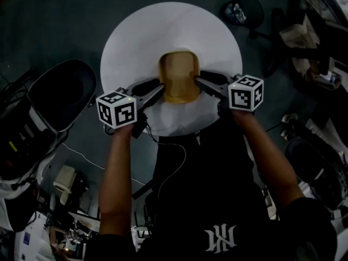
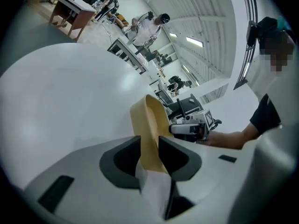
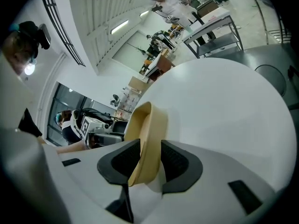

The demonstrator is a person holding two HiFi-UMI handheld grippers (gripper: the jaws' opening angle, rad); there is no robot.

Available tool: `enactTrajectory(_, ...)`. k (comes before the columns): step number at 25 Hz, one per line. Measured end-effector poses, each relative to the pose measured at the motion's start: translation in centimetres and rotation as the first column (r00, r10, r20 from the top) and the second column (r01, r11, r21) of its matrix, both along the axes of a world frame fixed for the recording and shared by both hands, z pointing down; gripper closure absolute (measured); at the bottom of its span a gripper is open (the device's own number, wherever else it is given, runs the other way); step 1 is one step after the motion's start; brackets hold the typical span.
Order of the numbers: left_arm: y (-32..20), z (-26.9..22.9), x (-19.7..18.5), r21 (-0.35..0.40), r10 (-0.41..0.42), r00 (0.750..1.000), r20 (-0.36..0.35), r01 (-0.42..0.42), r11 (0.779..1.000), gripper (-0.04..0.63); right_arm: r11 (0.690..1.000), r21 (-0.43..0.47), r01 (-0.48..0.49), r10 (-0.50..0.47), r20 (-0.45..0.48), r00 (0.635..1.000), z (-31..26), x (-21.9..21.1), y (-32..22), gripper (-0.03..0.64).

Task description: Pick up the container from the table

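A tan, shallow container (image 1: 179,75) sits in the middle of the round white table (image 1: 141,31). My left gripper (image 1: 159,88) is at its left rim and my right gripper (image 1: 200,80) at its right rim. In the left gripper view the container's wall (image 2: 148,125) stands between the dark pads of the left gripper (image 2: 149,155), whose jaws are spread and not pressing on it. The right gripper view shows the same: the container's rim (image 3: 149,125) runs between the wide jaws of the right gripper (image 3: 150,155). Each gripper view shows the other gripper across the container.
A black chair (image 1: 60,91) stands left of the table and a dark stool (image 1: 242,10) behind it to the right. Cables and gear lie on the floor around me. People in white (image 2: 149,27) stand by benches far off.
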State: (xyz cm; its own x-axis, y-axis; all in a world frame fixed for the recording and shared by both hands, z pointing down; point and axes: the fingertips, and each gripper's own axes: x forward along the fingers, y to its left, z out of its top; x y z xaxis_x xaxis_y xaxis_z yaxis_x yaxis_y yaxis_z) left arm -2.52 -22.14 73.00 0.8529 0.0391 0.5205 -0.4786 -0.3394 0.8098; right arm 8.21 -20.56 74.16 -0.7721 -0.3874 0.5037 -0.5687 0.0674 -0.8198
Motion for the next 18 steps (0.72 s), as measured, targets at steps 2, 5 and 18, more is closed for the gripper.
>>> enactTrajectory(2, 0.4, 0.1, 0.0, -0.009, 0.008, 1.0, -0.004, -0.008, 1.0, 0.476, 1.0, 0.001, -0.002, 0.002, 0.002, 1.0, 0.0, -0.2, 0.3, 0.465)
enactTrajectory(5, 0.7, 0.1, 0.2, -0.028, 0.012, 1.0, -0.02, -0.013, 1.0, 0.481, 1.0, -0.003, -0.001, 0.001, 0.013, 1.0, 0.1, -0.4, 0.6, 0.465)
enactTrajectory(18, 1.0, -0.1, 1.0, -0.092, 0.011, 0.996, -0.086, -0.019, 0.996, 0.532, 0.999, -0.051, -0.014, 0.017, 0.058, 0.998, 0.8, -0.7, 1.1, 0.47)
